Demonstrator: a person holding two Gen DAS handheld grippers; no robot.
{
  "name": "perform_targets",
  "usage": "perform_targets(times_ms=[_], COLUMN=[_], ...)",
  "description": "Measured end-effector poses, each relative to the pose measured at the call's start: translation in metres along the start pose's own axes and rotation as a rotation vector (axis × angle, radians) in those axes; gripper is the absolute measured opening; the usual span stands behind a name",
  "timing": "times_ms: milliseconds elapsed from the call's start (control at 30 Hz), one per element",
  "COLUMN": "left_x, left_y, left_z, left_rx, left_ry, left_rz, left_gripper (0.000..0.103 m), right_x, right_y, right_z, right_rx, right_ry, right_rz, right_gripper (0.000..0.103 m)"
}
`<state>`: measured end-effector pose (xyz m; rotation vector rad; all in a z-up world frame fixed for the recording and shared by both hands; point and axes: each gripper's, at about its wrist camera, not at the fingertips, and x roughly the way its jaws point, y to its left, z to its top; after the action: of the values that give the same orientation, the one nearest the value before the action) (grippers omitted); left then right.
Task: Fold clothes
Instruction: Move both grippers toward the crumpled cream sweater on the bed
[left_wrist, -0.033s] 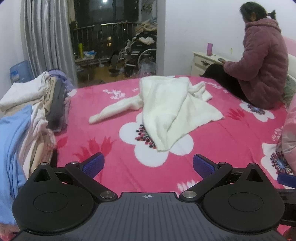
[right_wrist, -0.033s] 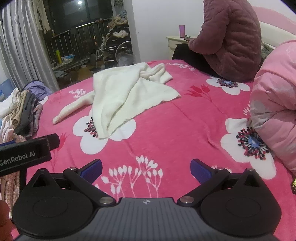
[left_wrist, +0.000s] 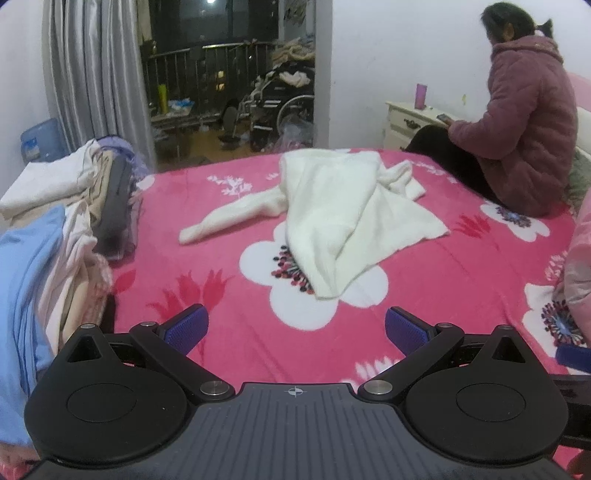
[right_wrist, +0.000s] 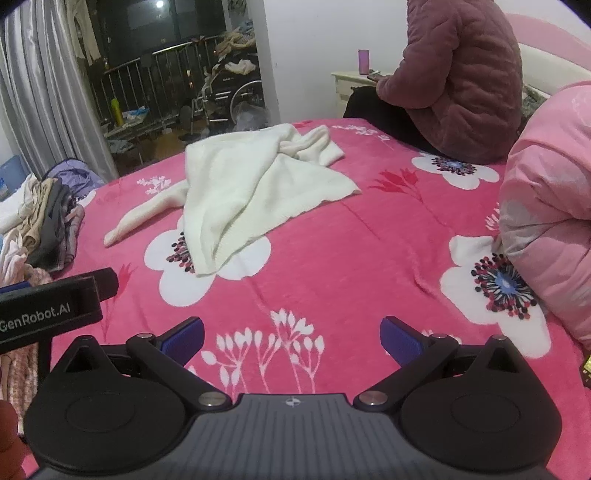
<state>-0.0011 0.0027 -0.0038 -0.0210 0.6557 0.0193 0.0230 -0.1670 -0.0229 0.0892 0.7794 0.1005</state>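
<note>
A cream-white garment (left_wrist: 343, 218) is seen lying crumpled on the pink flowered blanket (left_wrist: 461, 280) of the bed, toward the blanket's far edge and roughly midway between its left and right edges. One sleeve is stretched out toward the left edge, and the lower hem is draped over a large white flower print. In the right wrist view the same garment (right_wrist: 251, 195) is shown left of centre. The left gripper (left_wrist: 295, 328) is held above the near part of the blanket with its jaws spread wide and nothing between them; the blue pads (left_wrist: 186, 326) are well apart. The right gripper (right_wrist: 291, 334) is likewise held with its jaws spread wide and empty, over a white sprig print near the near edge. Neither gripper is touching the garment. A pile of clothes (left_wrist: 55, 236) is stacked along the left edge of the bed. A pink quilt (right_wrist: 546, 206) is bundled at the right edge. A person in a quilted jacket (left_wrist: 524, 122) is seated at the far right corner, facing away.
</note>
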Motion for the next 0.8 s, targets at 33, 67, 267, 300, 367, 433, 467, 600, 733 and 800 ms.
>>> perform_targets(times_ms=[33,67,267,300,367,433,467,600,733,800], left_x=[0.001,0.001,0.006,0.012,0.017,0.017,0.017,0.010,0.008,0.009], left_y=[0.001,0.003,0.012,0.009,0.011,0.011,0.012,0.014,0.017,0.016], left_z=[-0.002,-0.004,-0.013,-0.009,-0.006,-0.010,-0.011,-0.013,-0.011,-0.012], left_rx=[-0.002,-0.004,-0.015,-0.013,-0.008,-0.007,-0.008,-0.022,-0.052,-0.051], left_ry=[0.004,0.007,0.034,0.069,0.100,0.105,0.105,0.070,0.064,0.074], left_rz=[0.002,0.003,0.002,0.002,-0.010,-0.016,-0.018,-0.029,-0.034,-0.031], left_gripper=[0.103,0.103,0.103,0.103,0.103,0.103,0.103,0.103,0.103,0.103], right_x=[0.000,-0.001,0.010,0.011,0.011,0.010,0.009,0.009,0.009,0.008], right_y=[0.000,-0.001,0.002,0.001,0.004,0.006,0.006,0.004,0.004,0.004], right_z=[0.000,0.000,-0.002,-0.001,0.000,0.000,0.000,0.001,0.000,0.001], right_rx=[0.000,0.000,-0.025,-0.023,-0.027,-0.033,-0.035,-0.033,-0.038,-0.039], right_ry=[-0.001,-0.002,0.026,0.026,0.025,0.023,0.021,0.018,0.021,0.022], right_rz=[-0.002,-0.003,-0.033,-0.027,-0.028,-0.034,-0.035,-0.036,-0.043,-0.040], right_gripper=[0.103,0.103,0.103,0.103,0.103,0.103,0.103,0.103,0.103,0.103])
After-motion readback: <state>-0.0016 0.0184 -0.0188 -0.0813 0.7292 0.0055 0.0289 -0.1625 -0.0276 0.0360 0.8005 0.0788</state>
